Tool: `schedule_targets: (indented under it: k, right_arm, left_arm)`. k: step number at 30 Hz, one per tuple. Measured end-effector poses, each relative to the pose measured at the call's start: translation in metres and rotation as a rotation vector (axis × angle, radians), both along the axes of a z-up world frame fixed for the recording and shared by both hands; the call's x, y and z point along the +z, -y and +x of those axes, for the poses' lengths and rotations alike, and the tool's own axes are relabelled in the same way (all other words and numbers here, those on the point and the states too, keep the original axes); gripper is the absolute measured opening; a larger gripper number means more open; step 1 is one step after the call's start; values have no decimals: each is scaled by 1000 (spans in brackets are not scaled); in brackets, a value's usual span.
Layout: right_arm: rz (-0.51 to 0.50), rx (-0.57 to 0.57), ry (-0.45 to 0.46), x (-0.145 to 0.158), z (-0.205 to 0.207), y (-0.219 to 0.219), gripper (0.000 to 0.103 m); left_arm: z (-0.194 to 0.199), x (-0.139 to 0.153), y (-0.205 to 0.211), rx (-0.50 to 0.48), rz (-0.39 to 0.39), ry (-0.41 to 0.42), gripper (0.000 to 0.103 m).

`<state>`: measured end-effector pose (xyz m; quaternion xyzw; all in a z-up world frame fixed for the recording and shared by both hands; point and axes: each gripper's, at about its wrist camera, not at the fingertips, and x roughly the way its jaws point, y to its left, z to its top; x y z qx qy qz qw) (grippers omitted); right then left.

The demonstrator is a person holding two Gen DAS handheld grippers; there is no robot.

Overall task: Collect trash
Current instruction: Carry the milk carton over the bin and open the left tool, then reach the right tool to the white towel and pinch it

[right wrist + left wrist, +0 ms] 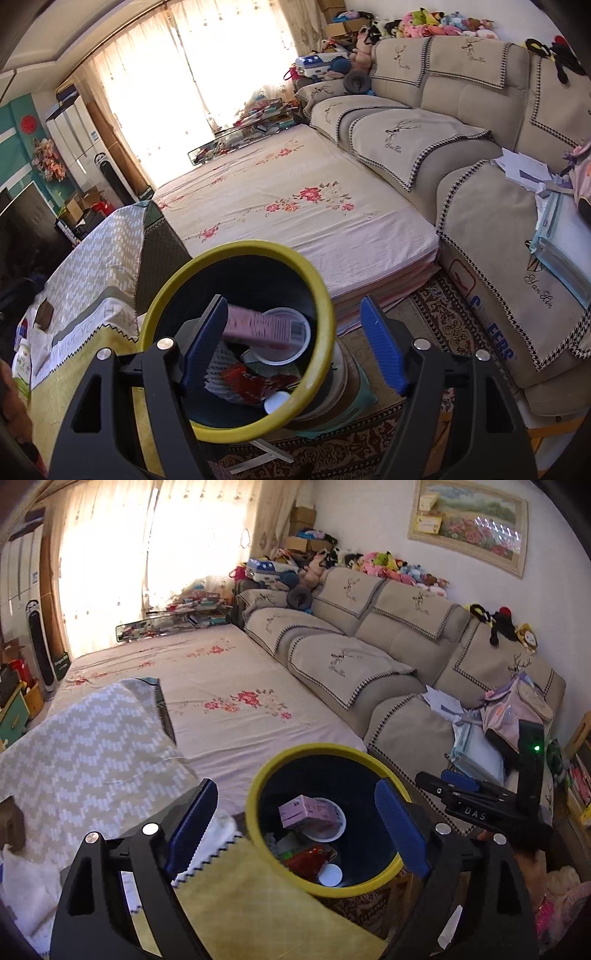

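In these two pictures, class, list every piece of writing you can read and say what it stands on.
"DAS": white letters on the right tool, seen from the left wrist.
"Yan Hin": script on the sofa covers.
"EERS": end of a blue word on the sofa's front; its start is hidden.
"WISH YO", "HAV": partly readable on the tablecloth border.
Pink box: barcode and print too small.

Bin (258,771) — smooth, matt yellow rim; sofa (402,642) — soft woven cloth; pink box (295,810) — glossy card.

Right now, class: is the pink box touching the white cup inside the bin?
Touching. The right wrist view shows the pink box lying across the white cup rim.
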<state>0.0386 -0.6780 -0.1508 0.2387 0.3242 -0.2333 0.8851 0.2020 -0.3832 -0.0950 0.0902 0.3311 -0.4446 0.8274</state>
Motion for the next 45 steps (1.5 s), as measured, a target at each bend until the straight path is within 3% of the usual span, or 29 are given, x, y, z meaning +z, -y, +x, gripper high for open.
schedule_targets:
  k: [6,12,20,24,33,38,45]
  right_arm:
    - [-24,97,-20,7,31,-40,70]
    - [-39,275,-45,13,76,-107,71]
    - [-71,602,-73,21,140,-233,73]
    - [-106,737,-89,24,171,-290,73]
    - [-204,953,-110,26,224,-377,78]
    - [-231,998,-158,12,245,-402,81]
    - [-250,1001,-212,-5,254,-415,87]
  left_arm:
    - [9,30,-108,167,-62,84,90]
    - [30,52,-225,383,-104,171,93]
    - [70,45,-355,656,-57,270,95]
    - [93,32,-404,752,-94,234,95]
    - [100,9,-434,869,-172,202,96]
    - [95,6,-435,906,-199,201,96]
    - [99,-2,-427,892,-174,188,97]
